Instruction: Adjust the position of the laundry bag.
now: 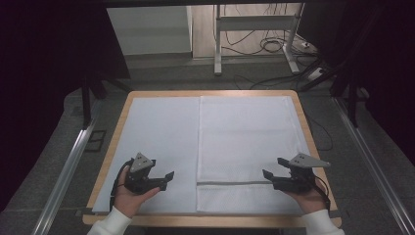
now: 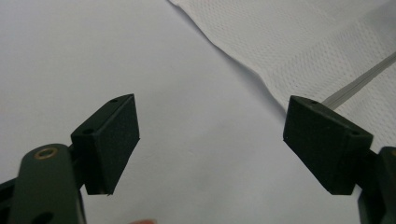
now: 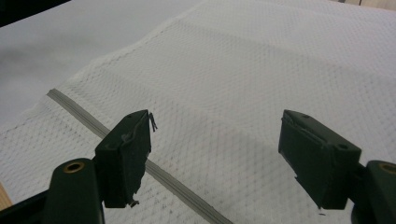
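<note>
A white mesh bag (image 1: 247,152) lies flat on the right half of the pale sheet (image 1: 161,142) that covers the wooden table (image 1: 115,139), with a grey zip (image 1: 230,183) running across it near the person's edge. The left gripper (image 1: 168,179) hovers over the bare sheet just left of the bag, jaws spread wide with nothing between them. The right gripper (image 1: 272,168) hangs above the bag's near right part, its jaws also wide apart and empty, not touching the mesh
</note>
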A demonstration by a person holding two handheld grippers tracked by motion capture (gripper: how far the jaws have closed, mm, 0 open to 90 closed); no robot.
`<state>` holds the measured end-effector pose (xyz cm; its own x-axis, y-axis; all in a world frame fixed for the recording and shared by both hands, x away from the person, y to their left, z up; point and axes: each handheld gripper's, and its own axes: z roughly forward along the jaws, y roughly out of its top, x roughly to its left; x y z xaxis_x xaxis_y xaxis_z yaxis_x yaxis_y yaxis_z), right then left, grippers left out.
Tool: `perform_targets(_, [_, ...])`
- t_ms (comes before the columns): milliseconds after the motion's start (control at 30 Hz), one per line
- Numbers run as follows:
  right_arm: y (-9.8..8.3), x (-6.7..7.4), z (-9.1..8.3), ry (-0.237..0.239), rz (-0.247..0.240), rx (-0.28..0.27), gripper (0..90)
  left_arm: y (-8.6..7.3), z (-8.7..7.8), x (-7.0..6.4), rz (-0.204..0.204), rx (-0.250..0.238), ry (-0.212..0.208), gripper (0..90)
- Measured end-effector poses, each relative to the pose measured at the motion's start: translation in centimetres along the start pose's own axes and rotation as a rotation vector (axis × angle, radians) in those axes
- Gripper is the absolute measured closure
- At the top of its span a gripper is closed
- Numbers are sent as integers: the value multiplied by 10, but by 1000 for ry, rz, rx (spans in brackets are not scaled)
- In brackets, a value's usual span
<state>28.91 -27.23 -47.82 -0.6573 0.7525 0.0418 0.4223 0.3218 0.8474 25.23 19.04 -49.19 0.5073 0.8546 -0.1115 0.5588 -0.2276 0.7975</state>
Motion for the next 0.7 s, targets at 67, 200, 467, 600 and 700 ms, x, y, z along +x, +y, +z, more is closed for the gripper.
perform_targets(67, [-1, 1, 3, 11, -2, 8, 248, -1, 2, -1, 11, -21, -2, 175])
perform_targets(200, [-2, 5, 5, -18, 11, 13, 253, -1, 3, -4, -6, -38, -18, 170])
perform_targets(467, [6, 8, 8, 24, 42, -24, 273, -4, -15, -2, -54, 9, 2, 195])
perform_targets(600, [6, 10, 11, 24, 21, -7, 276, -3, -13, 2, -72, 27, -6, 198])
perform_targets(700, [6, 9, 12, 20, 15, 0, 277, -3, -11, 2, -81, 35, -9, 200])
